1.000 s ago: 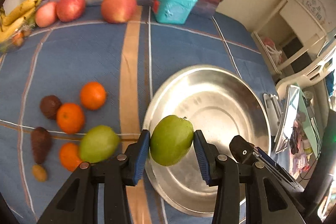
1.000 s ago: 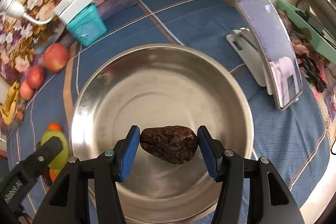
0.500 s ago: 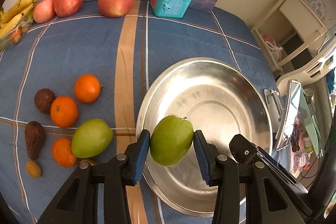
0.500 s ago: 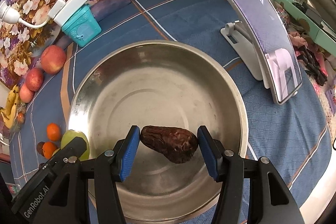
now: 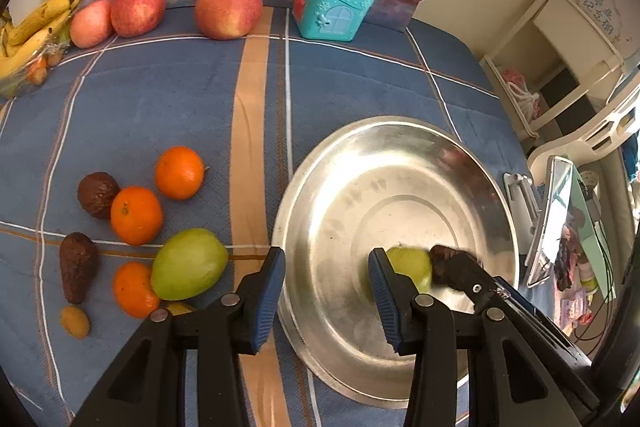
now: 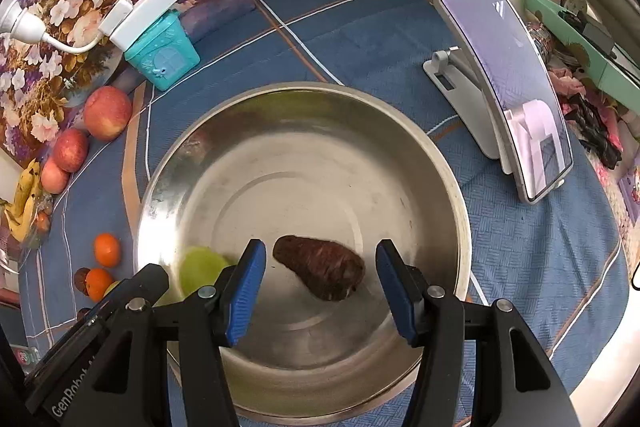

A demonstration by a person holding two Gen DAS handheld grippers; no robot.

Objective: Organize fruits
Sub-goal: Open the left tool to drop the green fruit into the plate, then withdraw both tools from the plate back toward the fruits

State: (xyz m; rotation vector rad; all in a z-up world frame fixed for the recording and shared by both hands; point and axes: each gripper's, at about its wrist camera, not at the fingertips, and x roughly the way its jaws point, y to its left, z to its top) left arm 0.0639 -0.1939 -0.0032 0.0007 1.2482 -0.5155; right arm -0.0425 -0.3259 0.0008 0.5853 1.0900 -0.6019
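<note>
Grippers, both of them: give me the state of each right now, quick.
Left gripper: open, holding nothing; the green fruit lies in the metal bowl.
Right gripper: open, holding nothing; the dark wrinkled fruit lies free between its fingers.

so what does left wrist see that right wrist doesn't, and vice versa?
Left wrist only: the green mango on the cloth, the dark brown avocado, the small yellow-brown fruit, and the third orange tangerine.

Right wrist only: the full face of the smartphone on its white stand, and the dark wrinkled fruit lying unobstructed in the bowl.

Both: the round steel bowl, the green mango inside it, the teal house-shaped tin, three red apples, the bananas. Left hand-held gripper and right hand-held gripper are both open.
</note>
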